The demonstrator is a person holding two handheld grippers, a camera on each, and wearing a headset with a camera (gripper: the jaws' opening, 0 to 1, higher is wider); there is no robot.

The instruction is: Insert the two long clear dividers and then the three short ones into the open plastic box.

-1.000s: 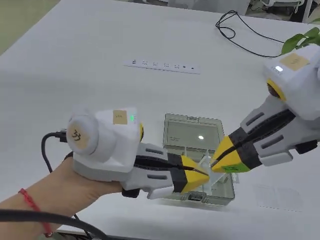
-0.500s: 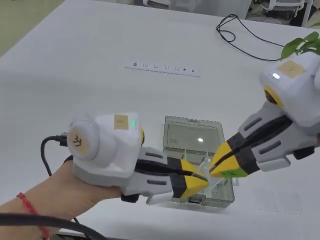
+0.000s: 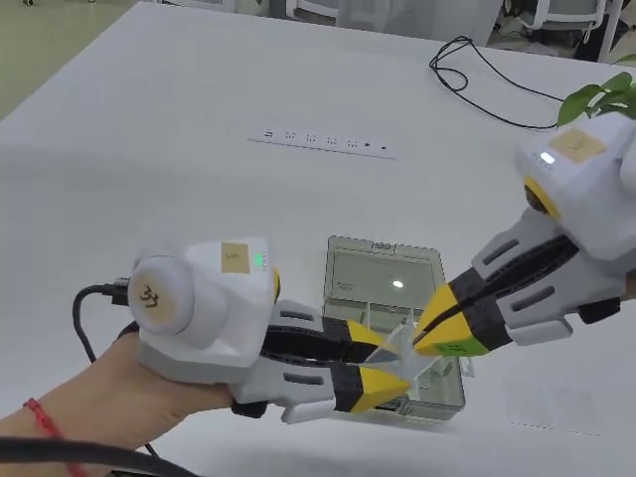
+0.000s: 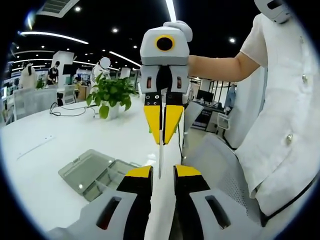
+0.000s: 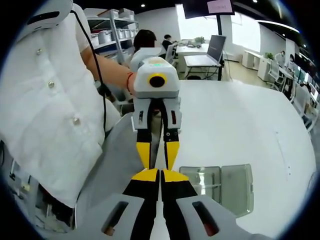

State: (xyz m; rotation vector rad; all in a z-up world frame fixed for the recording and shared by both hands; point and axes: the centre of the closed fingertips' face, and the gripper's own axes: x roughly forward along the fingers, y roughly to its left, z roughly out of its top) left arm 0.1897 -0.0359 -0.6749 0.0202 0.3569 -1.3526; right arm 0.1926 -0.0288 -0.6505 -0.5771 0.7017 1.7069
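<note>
The open clear plastic box lies on the white table, its lid folded back; it also appears in the left gripper view and the right gripper view. Above its near end hangs a clear divider, seen edge-on in the left gripper view. My right gripper is shut on that divider from the right. My left gripper faces it from the left, jaws open, one on each side of the divider's free end. In the right gripper view my own jaws are pressed together.
A white power strip lies across the far table, a black cable beyond it, and a green plant at the far right. A faint clear flat piece rests on the table right of the box.
My left gripper's jaws, shut on the divider a second ago, have spread apart and let it go. The right gripper still holds the divider in much the same place.
</note>
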